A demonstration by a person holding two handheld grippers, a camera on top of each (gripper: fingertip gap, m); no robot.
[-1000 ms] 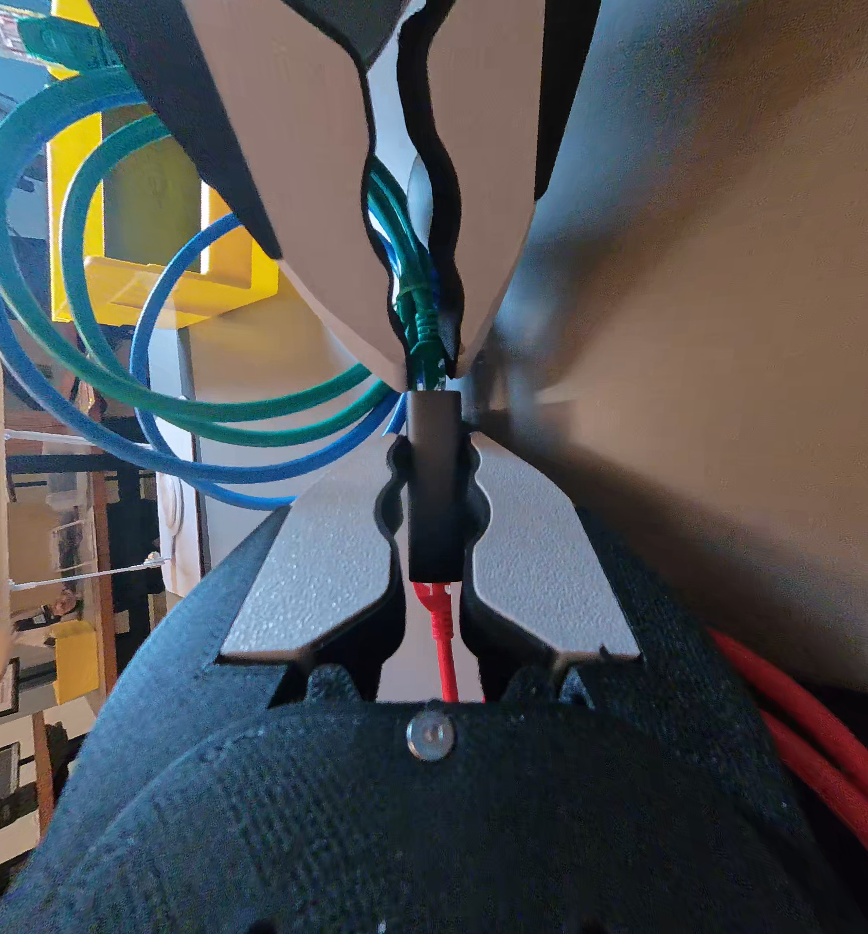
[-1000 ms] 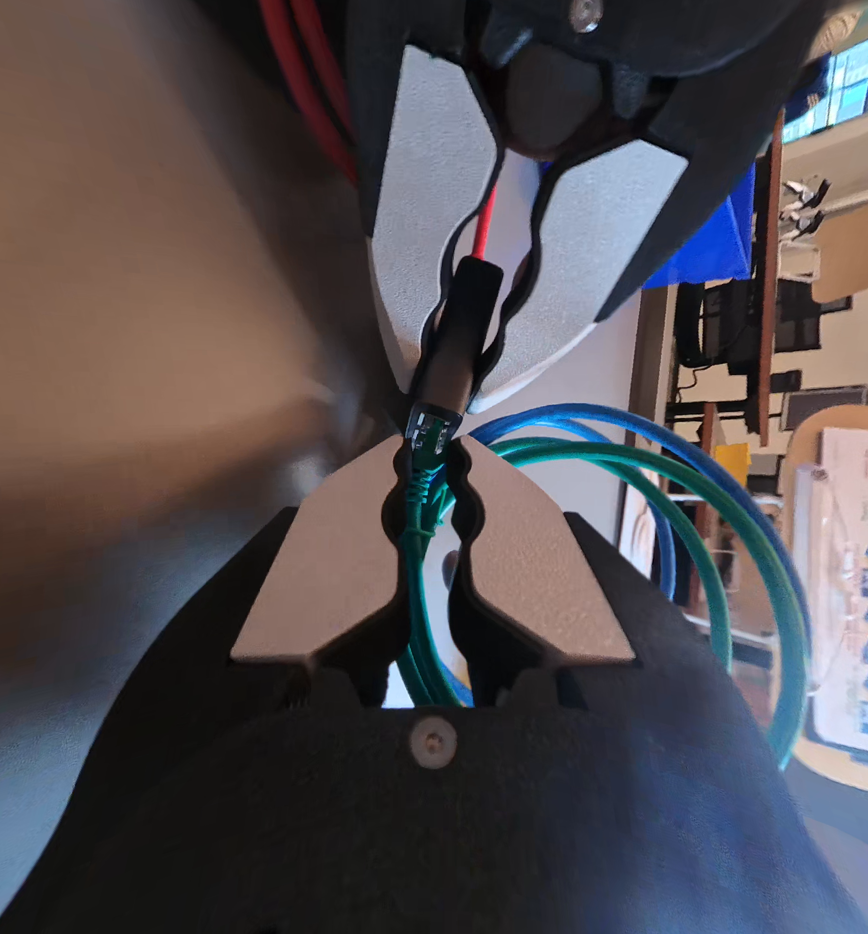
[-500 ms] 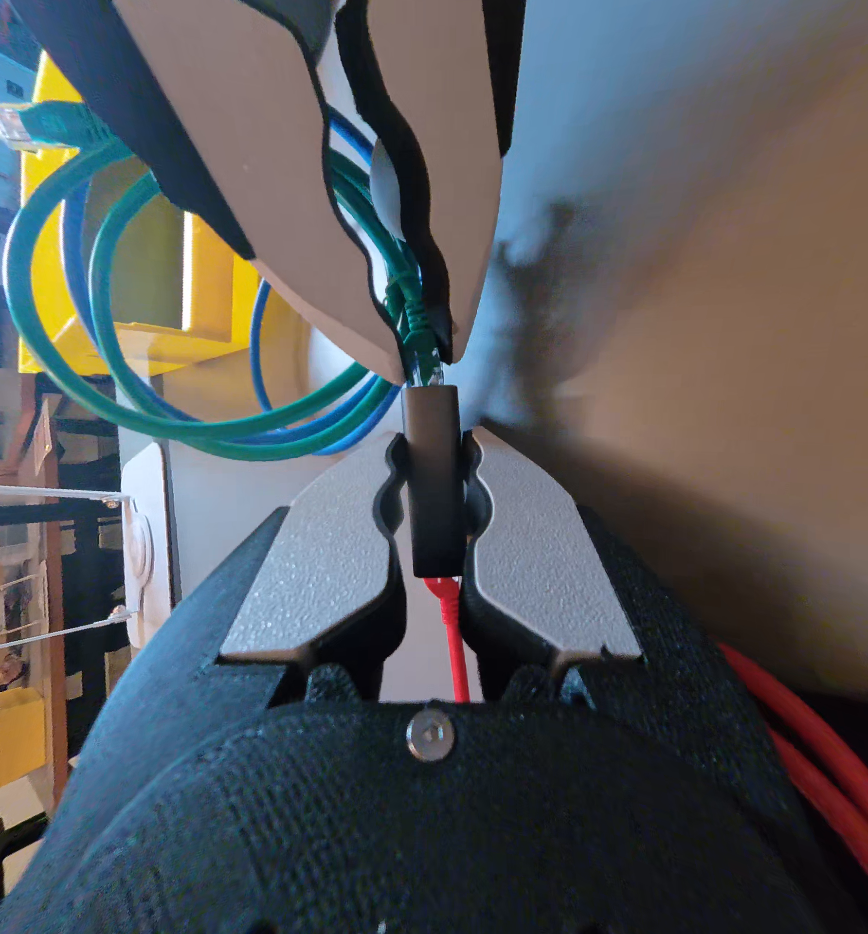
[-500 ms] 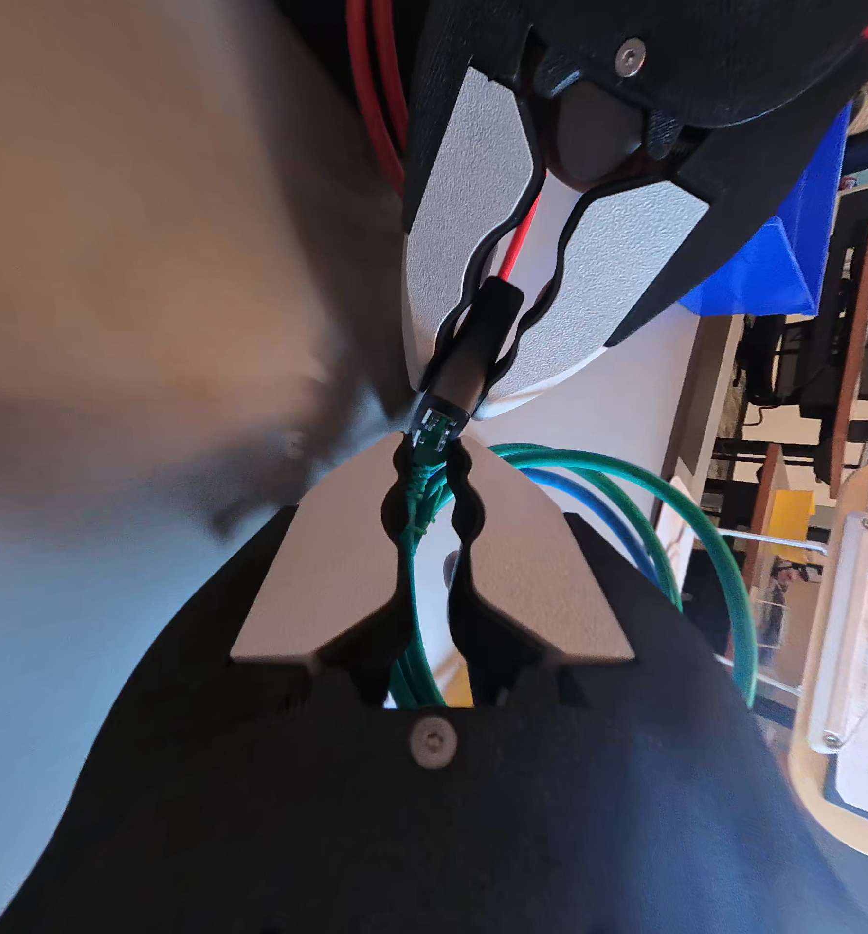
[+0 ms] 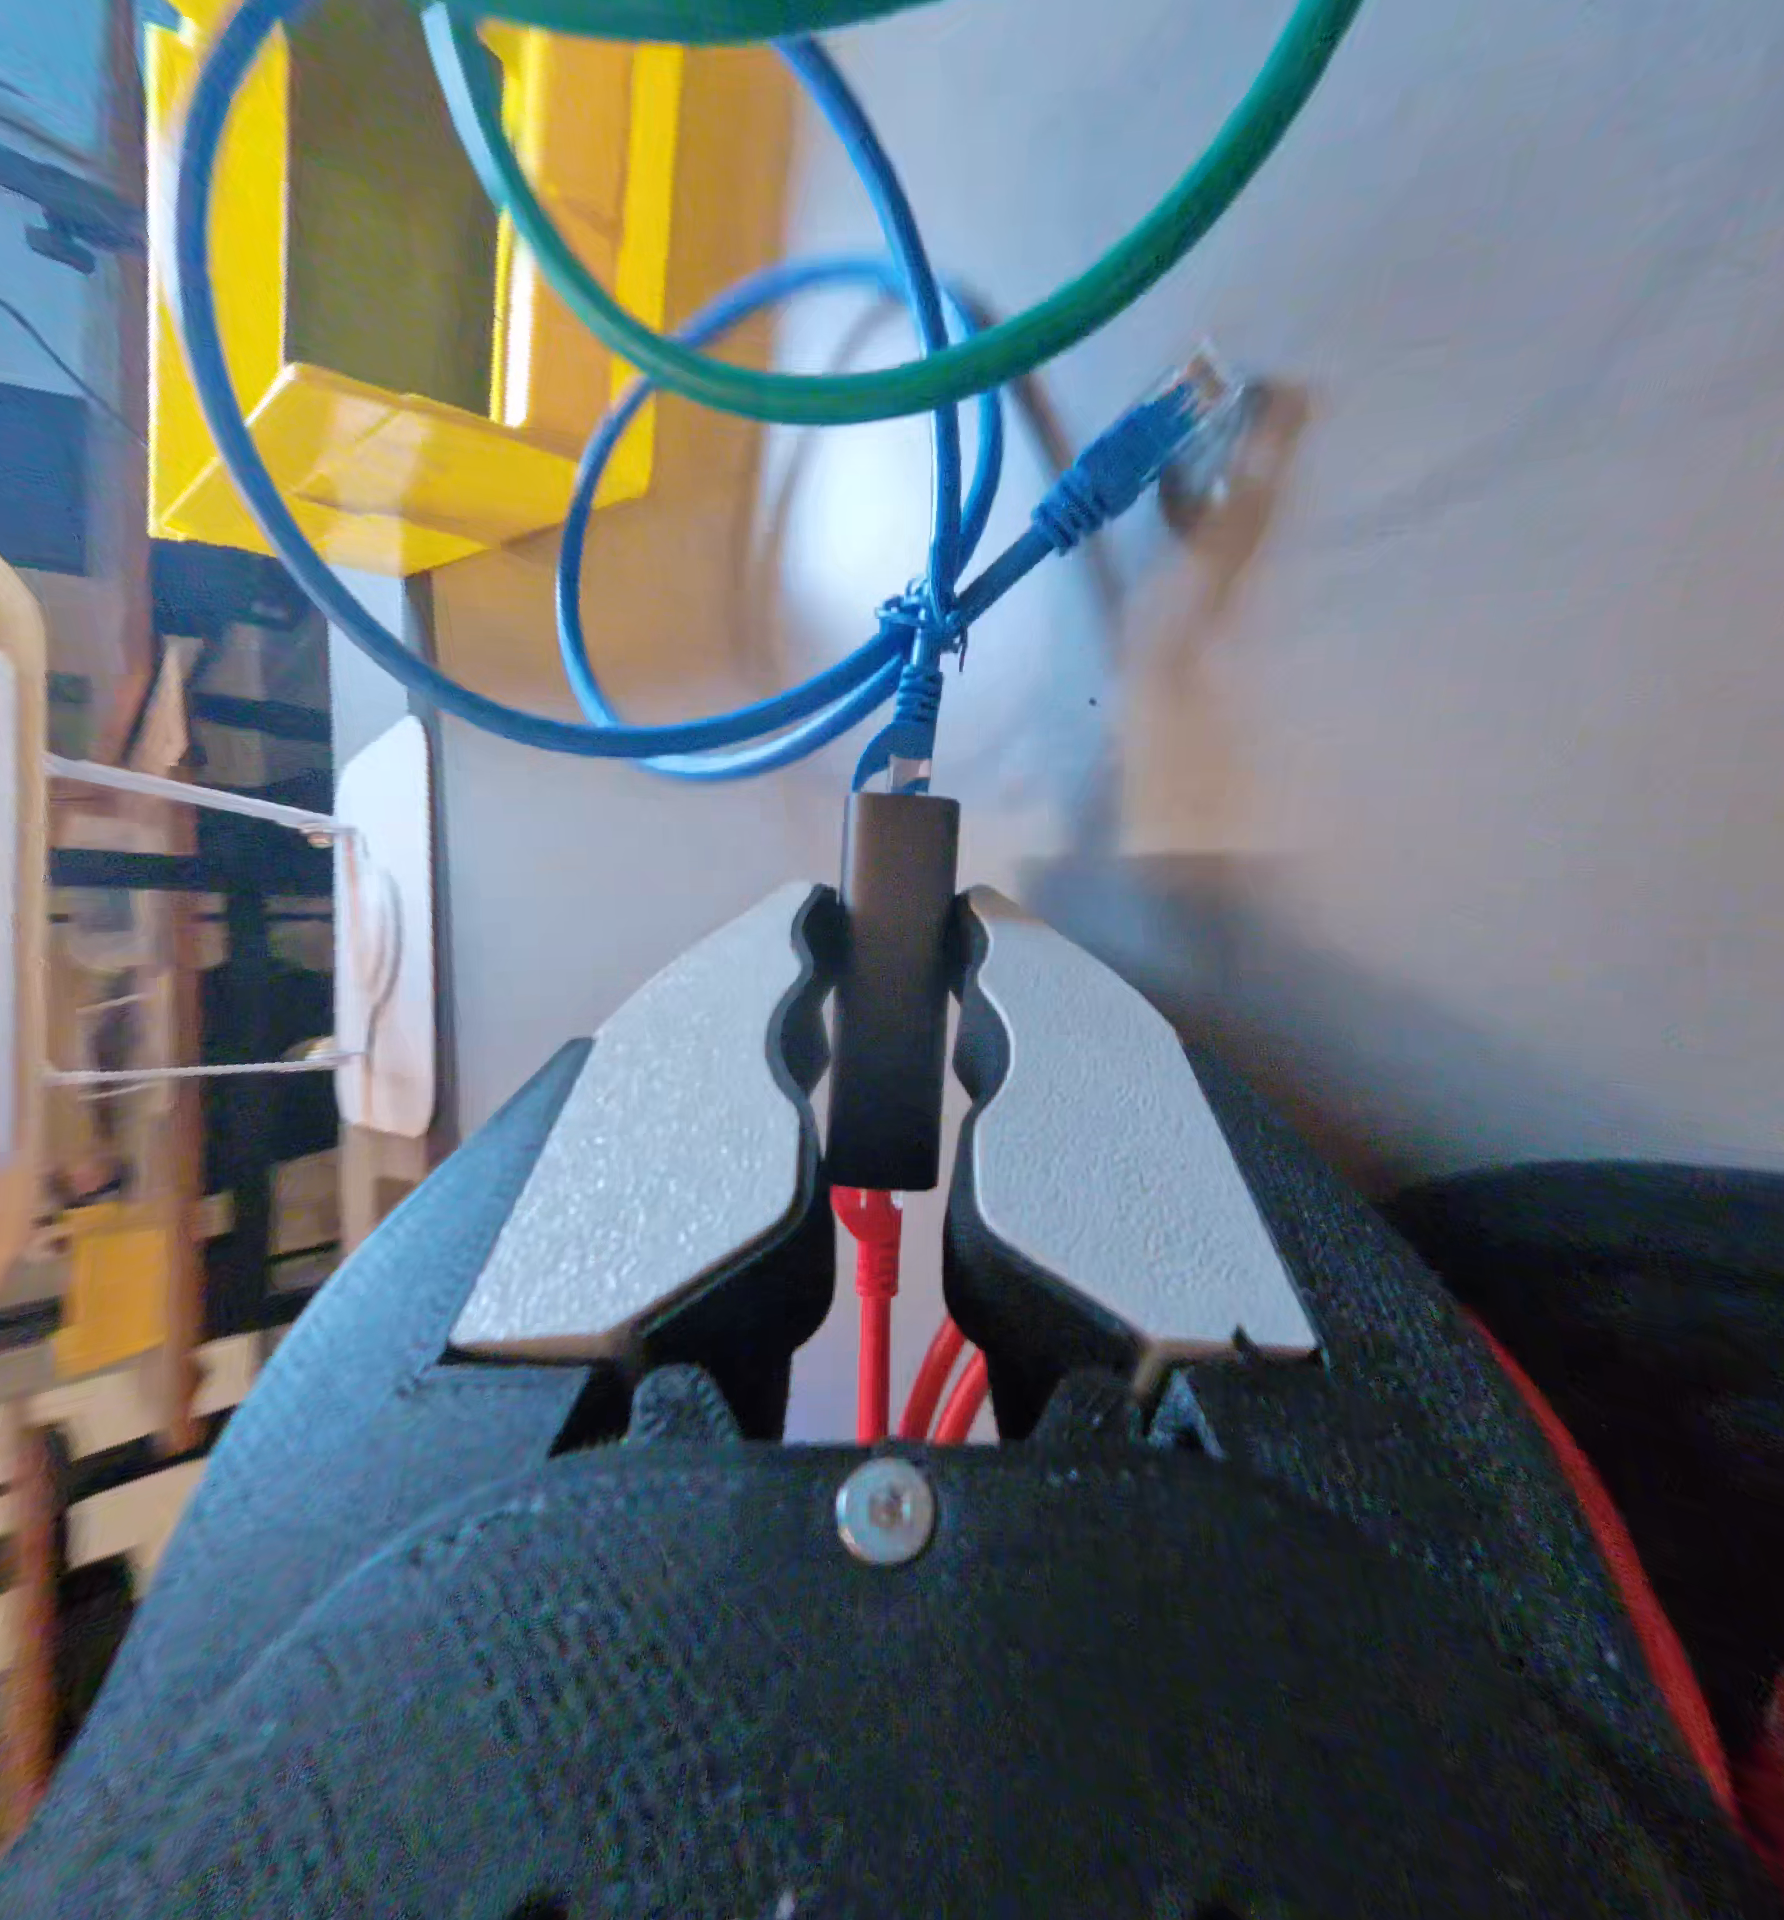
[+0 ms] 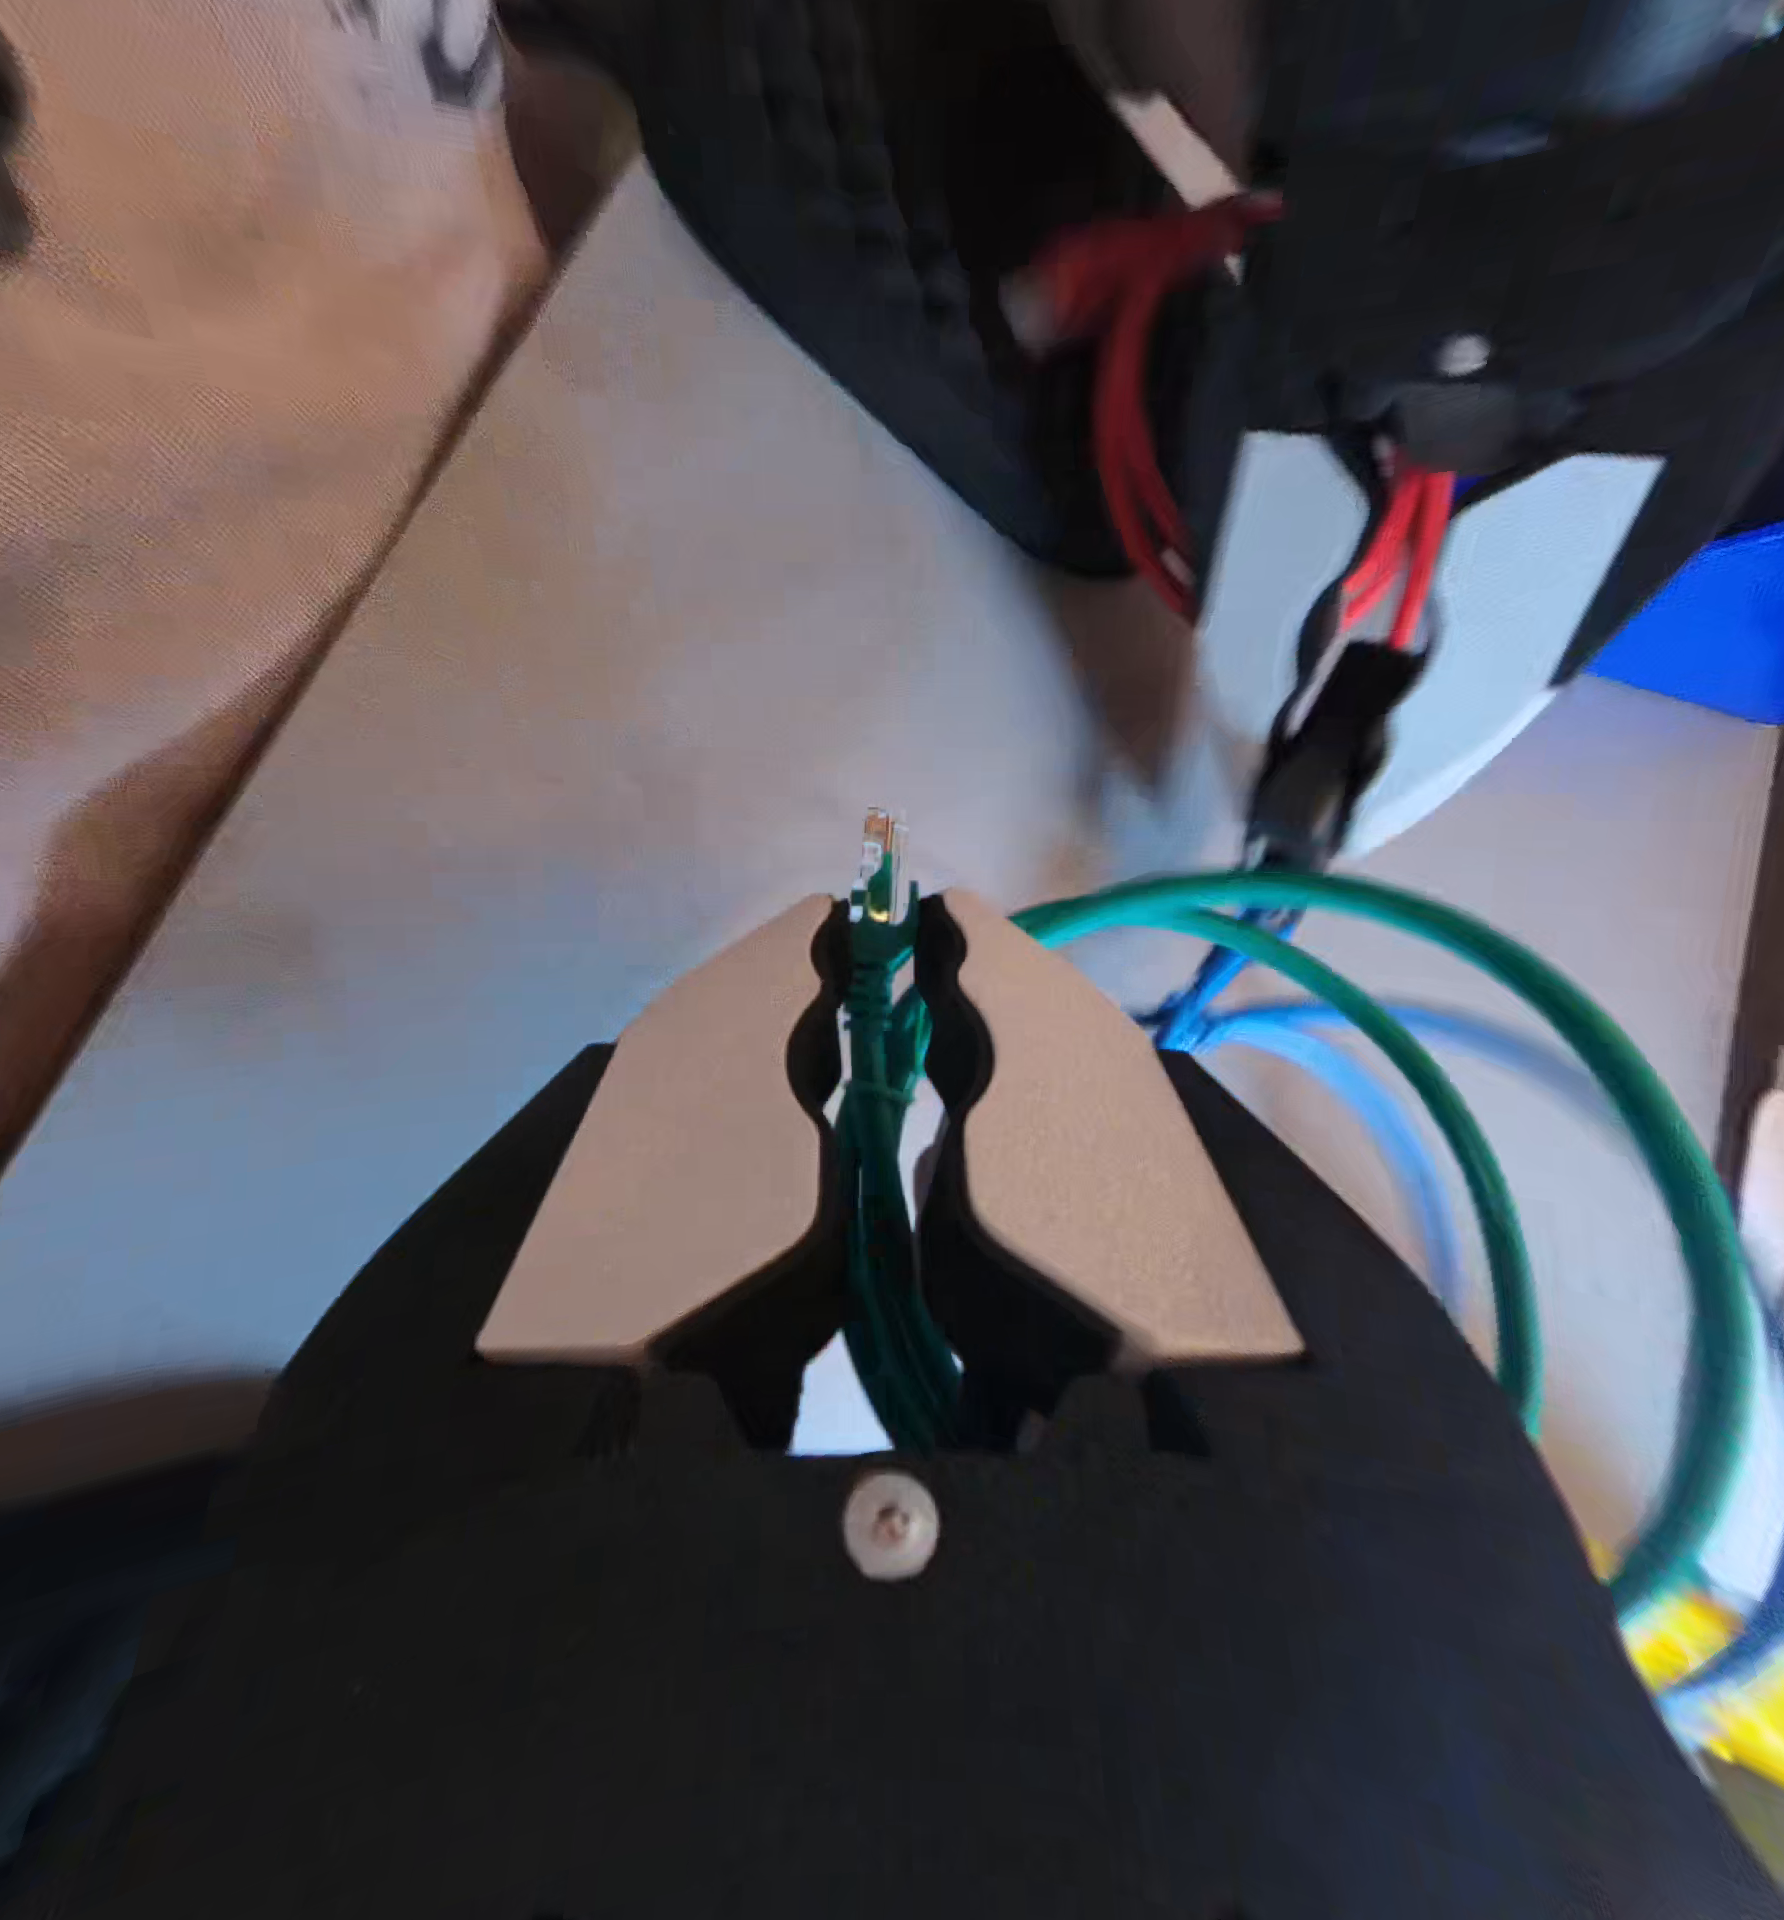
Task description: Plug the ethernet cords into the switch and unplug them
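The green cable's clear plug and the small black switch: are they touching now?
Apart. The right wrist view shows the green cable's clear plug free in air, bare table between it and the small black switch.

Black switch (image 5: 890,997) with blue cord (image 5: 659,727), green cord (image 6: 872,997) free

Counter: pale grey-white surface (image 5: 1490,520), lit bright with a bluish cast in places.
Yellow bin: open-fronted plastic bin (image 5: 400,457) standing at the far left edge of the counter.
Blue bin: a corner (image 6: 1740,623) shows at the right edge of the right wrist view.
Beyond the counter: wooden and dark frames (image 5: 181,935), blurred.
Light: warm tan patches and soft shadows across the counter.
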